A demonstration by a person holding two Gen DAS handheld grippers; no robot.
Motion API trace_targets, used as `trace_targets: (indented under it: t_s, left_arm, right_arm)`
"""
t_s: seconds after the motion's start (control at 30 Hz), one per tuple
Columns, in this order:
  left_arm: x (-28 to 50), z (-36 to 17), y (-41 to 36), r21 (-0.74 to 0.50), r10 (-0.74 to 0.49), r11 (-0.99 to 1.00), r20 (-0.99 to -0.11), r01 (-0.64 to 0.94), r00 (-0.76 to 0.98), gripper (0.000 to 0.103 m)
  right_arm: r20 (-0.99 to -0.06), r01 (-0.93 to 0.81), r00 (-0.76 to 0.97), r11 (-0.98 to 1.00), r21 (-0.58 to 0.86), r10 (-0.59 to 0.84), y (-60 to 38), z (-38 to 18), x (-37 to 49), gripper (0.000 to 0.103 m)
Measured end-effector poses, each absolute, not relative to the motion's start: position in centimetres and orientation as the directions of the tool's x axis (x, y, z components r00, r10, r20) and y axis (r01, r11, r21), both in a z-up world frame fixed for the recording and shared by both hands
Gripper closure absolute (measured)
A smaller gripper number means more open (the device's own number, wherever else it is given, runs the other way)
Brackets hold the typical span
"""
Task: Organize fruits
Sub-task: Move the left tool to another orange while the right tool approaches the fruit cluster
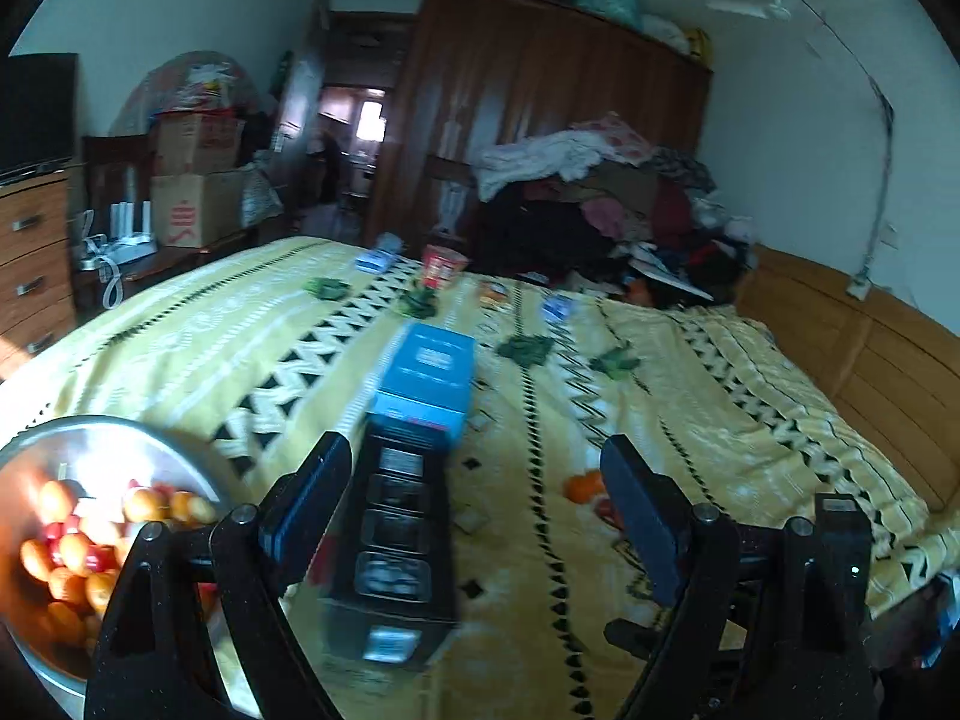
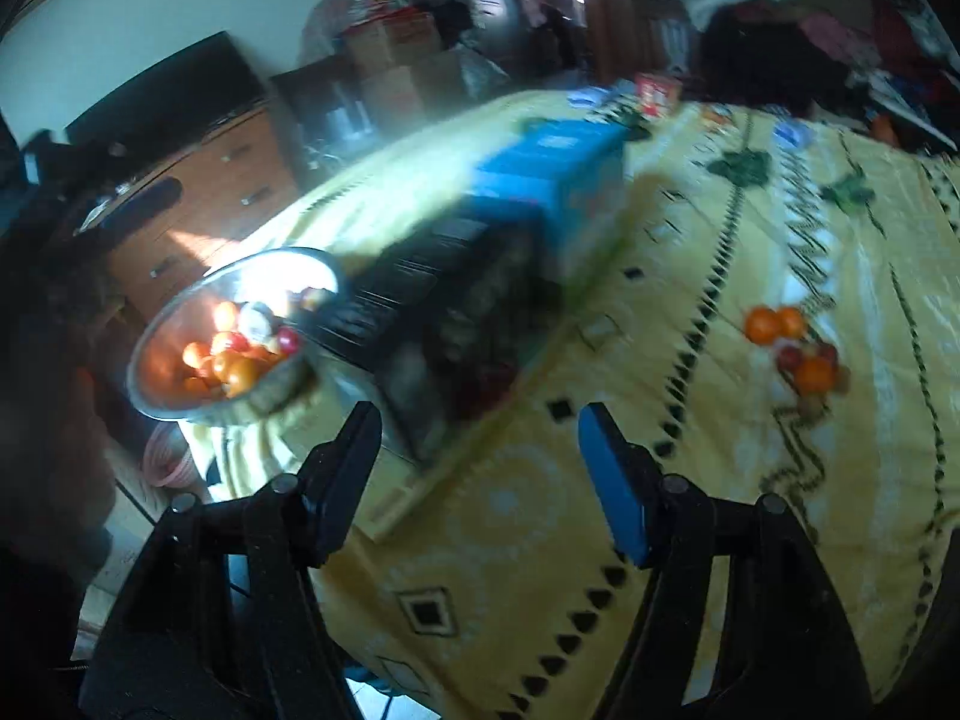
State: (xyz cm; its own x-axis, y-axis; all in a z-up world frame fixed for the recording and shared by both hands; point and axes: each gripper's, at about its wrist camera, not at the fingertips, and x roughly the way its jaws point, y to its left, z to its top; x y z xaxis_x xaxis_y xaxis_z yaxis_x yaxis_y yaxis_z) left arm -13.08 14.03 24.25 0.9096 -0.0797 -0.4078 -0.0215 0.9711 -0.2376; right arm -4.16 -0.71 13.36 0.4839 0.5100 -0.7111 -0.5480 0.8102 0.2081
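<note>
A metal bowl (image 1: 114, 444) holding several orange and red fruits sits at the lower left of the left wrist view, on the yellow patterned bedspread (image 1: 690, 420). It also shows in the right wrist view (image 2: 180, 324), at the bed's edge. Loose orange and red fruits (image 2: 792, 348) lie on the bedspread to the right; part of them shows beside my left gripper's right finger (image 1: 585, 489). My left gripper (image 1: 474, 510) is open and empty above a long black and blue box (image 1: 414, 468). My right gripper (image 2: 480, 480) is open and empty above the bedspread.
The long box (image 2: 510, 246) lies between the bowl and the loose fruits. Green leafy pieces (image 1: 525, 349), small packets and a red cup (image 1: 443, 267) lie farther up the bed. A clothes pile (image 1: 618, 204), a wardrobe and a wooden dresser (image 2: 210, 192) surround the bed.
</note>
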Motion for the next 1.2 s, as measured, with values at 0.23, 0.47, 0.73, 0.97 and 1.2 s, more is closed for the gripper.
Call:
trace_targets:
  t_s: [0.23, 0.47, 0.73, 0.97, 1.2]
  left_arm:
    - [-0.6, 15.7, 6.0, -0.286, -0.231, 0.956, -0.607, 0.063, 0.76, 0.018]
    - [12.9, 6.0, 0.9, -0.266, -0.217, 0.964, -0.762, 0.012, 0.611, 0.033]
    - [17.3, 2.1, -0.8, -0.2, -0.166, 0.98, -0.803, 0.004, 0.572, 0.032]
    - [17.3, 2.1, -2.7, -0.162, -0.186, 0.982, -0.78, 0.094, 0.597, 0.061]
    - [11.9, 4.5, -0.2, -0.232, -0.214, 0.971, -0.713, 0.063, 0.667, 0.062]
  right_arm:
    - [-0.76, -0.315, 0.497, 0.903, 0.292, 0.419, -12.0, 9.5, -0.2, 0.057]
    - [-0.781, -0.203, 0.47, 0.911, 0.359, 0.412, -17.5, 6.9, -0.8, 0.055]
    - [-0.796, -0.13, 0.425, 0.899, 0.417, 0.431, -21.1, 4.0, -0.7, 0.055]
    - [-0.78, -0.146, 0.436, 0.89, 0.431, 0.449, -21.0, 4.1, 0.6, 0.055]
    - [-0.725, -0.194, 0.499, 0.876, 0.442, 0.476, -20.4, 6.2, 4.9, 0.059]
